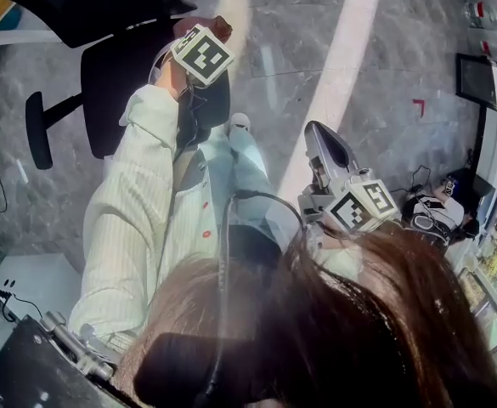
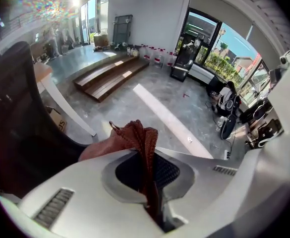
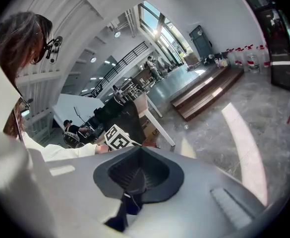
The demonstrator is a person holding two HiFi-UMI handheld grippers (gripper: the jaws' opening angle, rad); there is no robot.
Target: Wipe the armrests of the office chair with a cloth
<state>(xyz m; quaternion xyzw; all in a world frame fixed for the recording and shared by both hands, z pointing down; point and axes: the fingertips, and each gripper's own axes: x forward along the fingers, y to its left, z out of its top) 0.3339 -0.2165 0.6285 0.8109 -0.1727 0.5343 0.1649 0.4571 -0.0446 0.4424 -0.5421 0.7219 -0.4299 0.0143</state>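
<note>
Pinching the red-brown cloth tight in the left gripper, up beside the office chair; carrying the right gripper closed on nothing, well apart. Lower the bunched cloth flat onto an armrest (the plainly visible one lies across the seat), press lightly, and drag lengthwise without loosening the pinch.

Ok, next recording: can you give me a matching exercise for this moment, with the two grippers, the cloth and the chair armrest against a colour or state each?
1. left gripper
2. right gripper
3. cloth
4. armrest

A. black
B. jaws together, nothing between them
C. reddish-brown
D. jaws clamped on fabric

Pairs: 1-D, 2-B, 3-C, 4-A
</note>
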